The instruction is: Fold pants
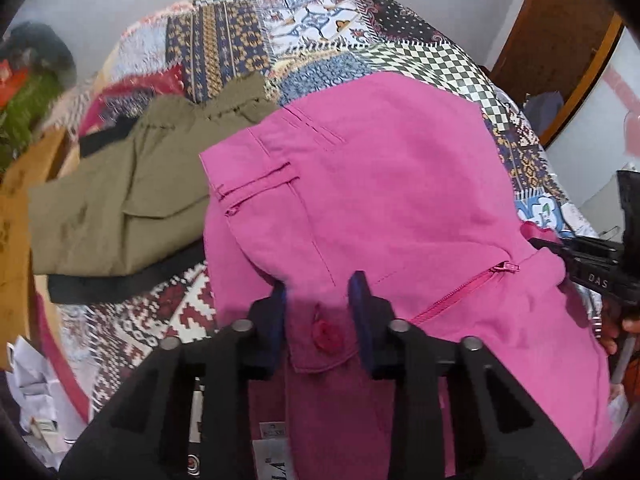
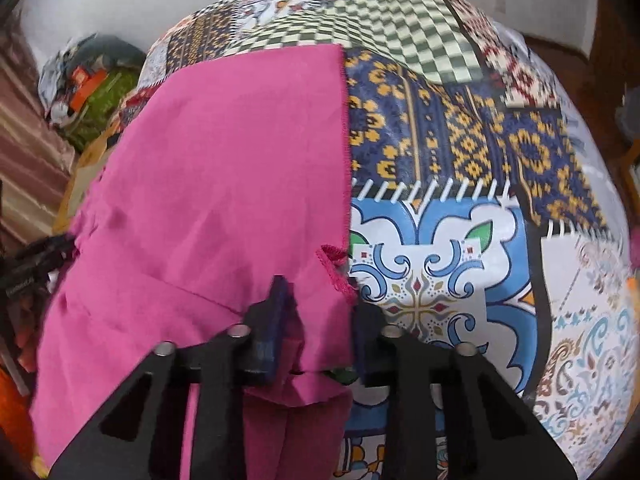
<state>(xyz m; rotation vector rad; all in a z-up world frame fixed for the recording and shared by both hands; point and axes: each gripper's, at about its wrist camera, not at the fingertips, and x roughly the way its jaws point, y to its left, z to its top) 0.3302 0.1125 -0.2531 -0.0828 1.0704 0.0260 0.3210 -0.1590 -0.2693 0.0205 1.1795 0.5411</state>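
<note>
Pink pants (image 1: 400, 184) lie on a patchwork-print table cover (image 1: 248, 40), with a back pocket and a zipper showing. My left gripper (image 1: 320, 300) straddles the waistband near a red button (image 1: 328, 336), with cloth bunched between its blue fingers; the jaws stand apart. In the right wrist view the pants (image 2: 224, 168) cover the left half, and my right gripper (image 2: 320, 312) holds a stitched pink edge between its jaws, which also stand apart. The right gripper shows at the right edge of the left wrist view (image 1: 600, 260).
Folded olive-green pants (image 1: 120, 200) with a black strip lie left of the pink ones. Clutter sits far left (image 1: 28, 92). A brown wooden door frame (image 1: 560, 40) stands at the right. The patterned cover (image 2: 480, 160) stretches right of the pants.
</note>
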